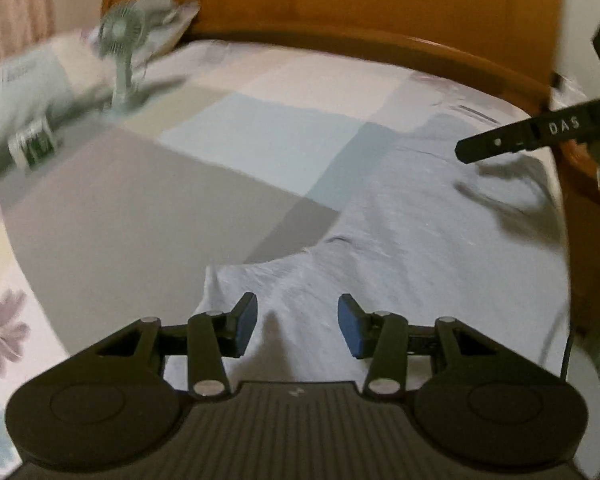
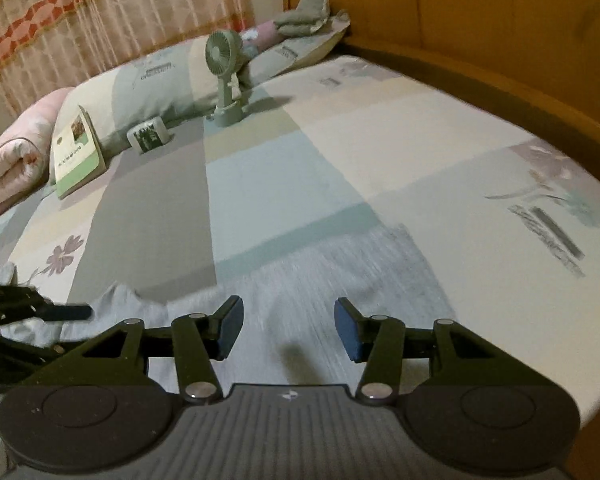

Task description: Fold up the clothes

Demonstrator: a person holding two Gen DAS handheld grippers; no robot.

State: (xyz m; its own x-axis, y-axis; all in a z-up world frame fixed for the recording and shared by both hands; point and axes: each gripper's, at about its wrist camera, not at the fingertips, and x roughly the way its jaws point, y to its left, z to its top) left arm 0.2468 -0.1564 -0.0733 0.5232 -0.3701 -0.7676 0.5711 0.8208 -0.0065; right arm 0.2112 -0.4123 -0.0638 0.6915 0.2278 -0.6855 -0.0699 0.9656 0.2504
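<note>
A light grey garment (image 1: 400, 232) lies spread on the patchwork bed sheet (image 1: 148, 200). My left gripper (image 1: 297, 326) is open and empty, hovering just over the garment's near edge. The right gripper's black finger (image 1: 516, 140) reaches in from the right above the garment's far part. In the right wrist view the garment (image 2: 332, 276) lies under my right gripper (image 2: 288, 326), which is open and empty. The left gripper's finger (image 2: 66, 313) shows at the left edge over the garment's corner.
A small green desk fan (image 2: 225, 76) stands at the bed's far side, with a mug (image 2: 148, 136), a book (image 2: 78, 152) and pillows (image 2: 156, 80) beside it. An orange wooden headboard (image 2: 480, 32) curves round the right side. Curtains (image 2: 100, 8) hang behind.
</note>
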